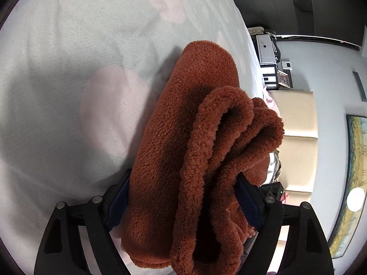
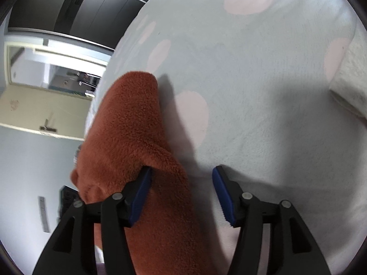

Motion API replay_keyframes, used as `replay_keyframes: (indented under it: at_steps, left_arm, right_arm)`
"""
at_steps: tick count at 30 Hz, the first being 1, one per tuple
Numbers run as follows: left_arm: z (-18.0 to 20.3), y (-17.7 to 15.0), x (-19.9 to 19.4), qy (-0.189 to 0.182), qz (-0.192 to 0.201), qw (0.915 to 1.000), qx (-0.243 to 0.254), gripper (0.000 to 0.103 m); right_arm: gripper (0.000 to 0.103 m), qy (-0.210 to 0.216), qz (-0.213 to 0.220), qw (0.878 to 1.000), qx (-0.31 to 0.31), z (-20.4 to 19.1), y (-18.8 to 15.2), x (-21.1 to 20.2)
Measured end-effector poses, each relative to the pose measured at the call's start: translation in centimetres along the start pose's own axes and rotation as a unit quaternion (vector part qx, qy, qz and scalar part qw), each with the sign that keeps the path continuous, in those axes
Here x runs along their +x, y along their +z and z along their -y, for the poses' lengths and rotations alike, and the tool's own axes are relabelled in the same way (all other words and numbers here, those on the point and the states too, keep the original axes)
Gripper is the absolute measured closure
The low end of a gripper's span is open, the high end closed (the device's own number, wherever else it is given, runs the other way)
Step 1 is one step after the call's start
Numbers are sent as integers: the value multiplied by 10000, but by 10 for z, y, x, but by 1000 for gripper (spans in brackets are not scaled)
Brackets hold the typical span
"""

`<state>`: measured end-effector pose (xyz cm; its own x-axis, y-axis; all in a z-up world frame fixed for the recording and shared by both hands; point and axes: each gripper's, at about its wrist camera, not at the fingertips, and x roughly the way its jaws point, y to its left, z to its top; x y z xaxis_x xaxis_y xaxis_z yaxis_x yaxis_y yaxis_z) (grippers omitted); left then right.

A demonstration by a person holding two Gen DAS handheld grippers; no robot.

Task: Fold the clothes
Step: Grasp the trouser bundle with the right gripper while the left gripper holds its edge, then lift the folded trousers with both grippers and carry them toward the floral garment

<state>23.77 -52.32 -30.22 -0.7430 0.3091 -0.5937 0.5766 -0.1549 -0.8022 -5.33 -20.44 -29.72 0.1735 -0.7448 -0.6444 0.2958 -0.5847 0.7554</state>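
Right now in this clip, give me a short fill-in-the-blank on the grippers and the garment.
The fleece garment is rust ____ in colour. The left gripper is ____ on its bunched layers. The right gripper stands ____, fleece lying between its fingers. The bed cover is pale with ____ spots.

Missing: brown; shut; open; pink

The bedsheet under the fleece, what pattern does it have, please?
Pale grey bedsheet with pink spots, clearest in right wrist view.

No legible text, label, brand, number or sign anywhere in either view. Only blur on the small framed items (image 1: 284, 79) stacked at the far wall in the left wrist view, too small to read. Nothing printed on the spotted bedsheet (image 2: 252, 91), nothing on the rust fleece garment (image 1: 183, 137), nothing on the framed painting (image 1: 353, 183).
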Motion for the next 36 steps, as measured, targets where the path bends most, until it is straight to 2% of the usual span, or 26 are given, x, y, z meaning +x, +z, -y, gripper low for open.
replay_keyframes:
  at_steps: [2,7,12,15,23,27,30,33,36]
  left_arm:
    - [4,1,1,21,-16,10000,90,21]
    - [9,2,7,175,-81,9996,193,19]
    - [9,3,12,220,-97,9995,200,19]
    - [9,3,14,223,-99,9995,189,19]
    - [15,7,20,191,-92,9997,91,19]
    - [7,2,13,183,-118,9998,26,18]
    - [8,2,13,227,-113,9997,-7,18]
    - [9,0,12,280,-93,9996,-44,18]
    - [9,-2,12,341,-46,9994,-92,18]
  right_arm:
    - [48,205,27,9998,26,0,1,-1]
    - [46,177,-187,9997,-30,2,0,11]
    - [46,457,-185,9980,387,22,0,9]
    - [45,371,-227,9990,139,15,-1,12]
    - [43,612,-382,9974,-5,15,2,21]
    - [43,831,-683,9941,-148,10,-4,24]
    - [43,756,-658,9947,-246,10,-6,21]
    - [46,743,-667,9948,-194,13,-8,23]
    - [53,695,-639,9950,-339,6,-12,19]
